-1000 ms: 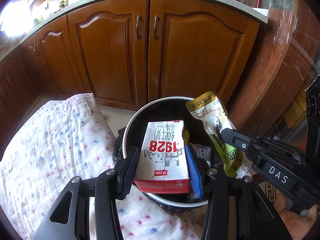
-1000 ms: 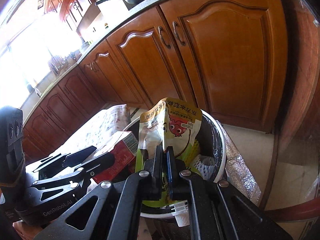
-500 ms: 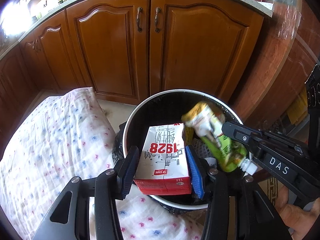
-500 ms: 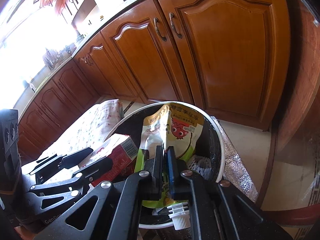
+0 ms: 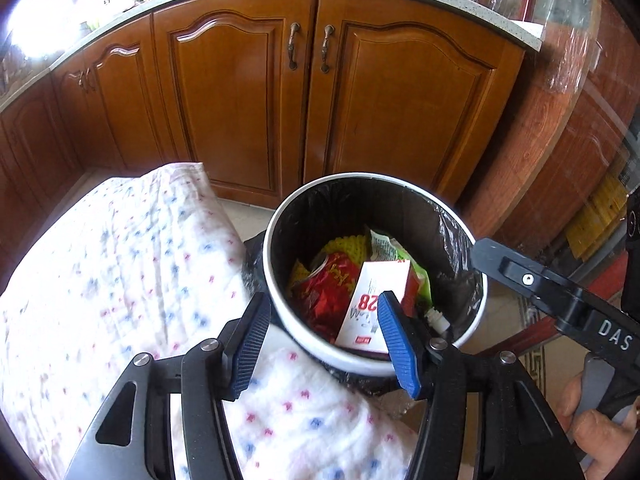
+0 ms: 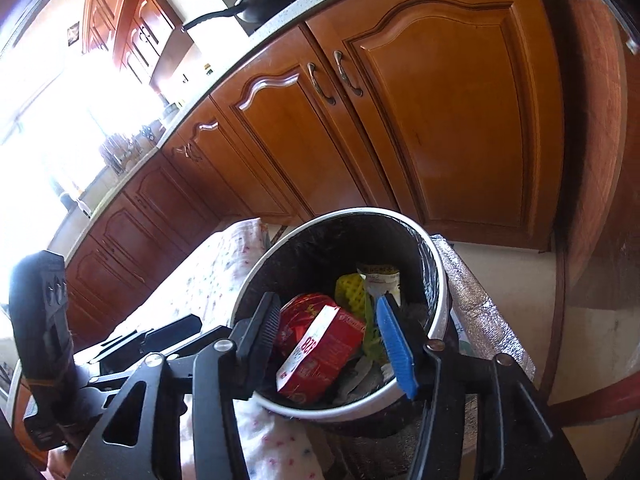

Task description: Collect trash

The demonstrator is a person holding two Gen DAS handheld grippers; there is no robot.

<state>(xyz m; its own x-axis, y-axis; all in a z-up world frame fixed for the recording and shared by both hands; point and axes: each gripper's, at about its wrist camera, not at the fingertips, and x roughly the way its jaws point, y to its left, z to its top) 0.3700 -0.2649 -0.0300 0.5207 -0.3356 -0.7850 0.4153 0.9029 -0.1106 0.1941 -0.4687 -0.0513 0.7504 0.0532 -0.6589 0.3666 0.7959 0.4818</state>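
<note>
A round white trash bin (image 5: 280,216) with a black liner stands on the floor; it also shows in the right wrist view (image 6: 434,258). Inside lie a red-and-white milk carton (image 5: 374,292) (image 6: 320,352), a green pouch (image 5: 420,276), a red wrapper (image 5: 324,284) and yellow mesh (image 6: 350,290). My left gripper (image 5: 326,338) is open and empty just above the bin's near rim. My right gripper (image 6: 332,334) is open and empty over the bin. The right gripper's body (image 5: 560,300) shows at the right of the left wrist view.
A white dotted cloth (image 5: 120,272) covers a surface left of the bin. Wooden cabinet doors (image 5: 304,100) stand behind it. A dark red wooden panel (image 5: 560,160) rises at the right. A silver foil mat (image 6: 488,320) lies right of the bin.
Both grippers opened. The milk carton dropped from the left gripper and the green pouch from the right gripper into the bin.
</note>
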